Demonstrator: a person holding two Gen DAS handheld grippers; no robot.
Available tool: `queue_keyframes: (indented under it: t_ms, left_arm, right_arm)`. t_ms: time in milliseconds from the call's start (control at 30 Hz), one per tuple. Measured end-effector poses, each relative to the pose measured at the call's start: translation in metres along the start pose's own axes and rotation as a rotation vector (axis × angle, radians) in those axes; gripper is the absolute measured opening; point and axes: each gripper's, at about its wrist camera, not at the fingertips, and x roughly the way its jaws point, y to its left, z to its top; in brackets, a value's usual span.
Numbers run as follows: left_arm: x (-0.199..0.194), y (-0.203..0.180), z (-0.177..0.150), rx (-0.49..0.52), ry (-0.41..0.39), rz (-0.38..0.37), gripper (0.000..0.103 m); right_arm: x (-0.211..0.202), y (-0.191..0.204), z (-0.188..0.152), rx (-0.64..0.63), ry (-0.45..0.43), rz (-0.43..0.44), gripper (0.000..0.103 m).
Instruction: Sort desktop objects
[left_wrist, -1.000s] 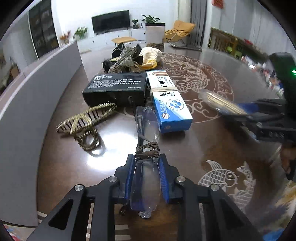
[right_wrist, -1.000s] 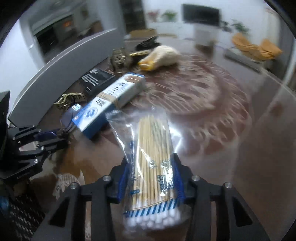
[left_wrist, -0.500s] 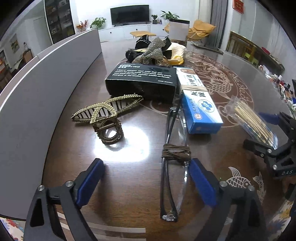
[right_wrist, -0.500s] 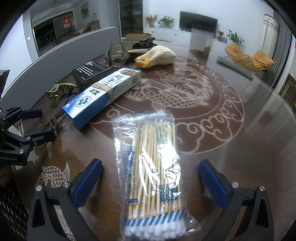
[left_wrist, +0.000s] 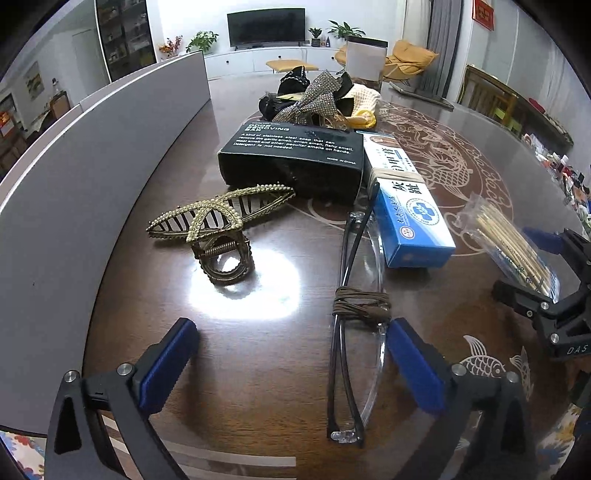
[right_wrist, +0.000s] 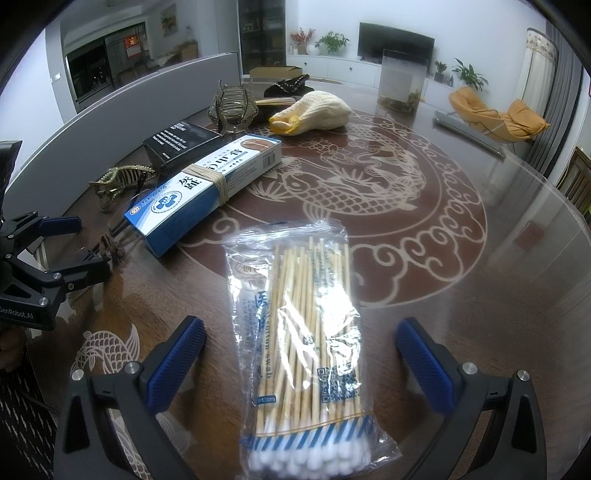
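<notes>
Folded glasses (left_wrist: 341, 369) with a brown cord (left_wrist: 360, 306) wound round them lie on the dark table (left_wrist: 258, 369). My left gripper (left_wrist: 291, 332) is opening around them; the pads do not press, and the right pad (left_wrist: 410, 358) is close beside the lens. A clear bag of cotton swabs (right_wrist: 306, 332) lies flat between the wide-apart fingers of my right gripper (right_wrist: 301, 326), which is open and not touching it. The swab bag (left_wrist: 509, 243) also shows at the right of the left wrist view.
A blue medicine box (left_wrist: 410, 218) with a rubber band, a black box (left_wrist: 291, 155) and a gold hair claw (left_wrist: 218, 229) lie beyond the glasses. Further back are a rhinestone bow (left_wrist: 314, 99) and a cream knitted pouch (right_wrist: 314, 110). A grey partition (left_wrist: 92, 166) borders the left.
Both grippers have opened wide. The left let go of the glasses and the right let go of the swab bag; both things now lie on the table.
</notes>
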Motion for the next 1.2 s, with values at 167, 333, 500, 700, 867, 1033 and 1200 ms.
queue_keyframes:
  t_ms: [167, 333, 500, 700, 867, 1033, 1200]
  left_arm:
    - [0.0, -0.002, 0.001, -0.002, 0.0, 0.002, 0.103]
    - [0.001, -0.002, 0.002, -0.003, 0.002, 0.003, 0.103]
    - [0.001, -0.002, 0.002, -0.004, 0.002, 0.004, 0.103]
    - [0.001, -0.002, 0.002, -0.005, 0.001, 0.003, 0.103]
    - [0.002, -0.002, 0.004, 0.001, -0.003, -0.004, 0.103]
    - [-0.009, -0.008, 0.009, 0.058, -0.036, -0.049, 0.023]
    - [-0.031, 0.0, 0.004, -0.032, -0.037, -0.16, 0.022]
  right_arm:
    - [0.0, -0.001, 0.0, 0.0, 0.0, 0.0, 0.103]
    - [0.0, 0.0, 0.0, 0.0, 0.0, 0.0, 0.103]
    - [0.0, -0.001, 0.0, -0.001, 0.0, 0.0, 0.103]
    - [-0.001, -0.001, -0.001, -0.001, -0.001, 0.0, 0.103]
    - [-0.001, -0.003, -0.002, -0.01, 0.021, 0.013, 0.103]
    - [-0.021, -0.011, 0.0, 0.002, 0.068, 0.073, 0.03]
    - [-0.06, -0.016, -0.002, 0.094, 0.017, 0.153, 0.03]
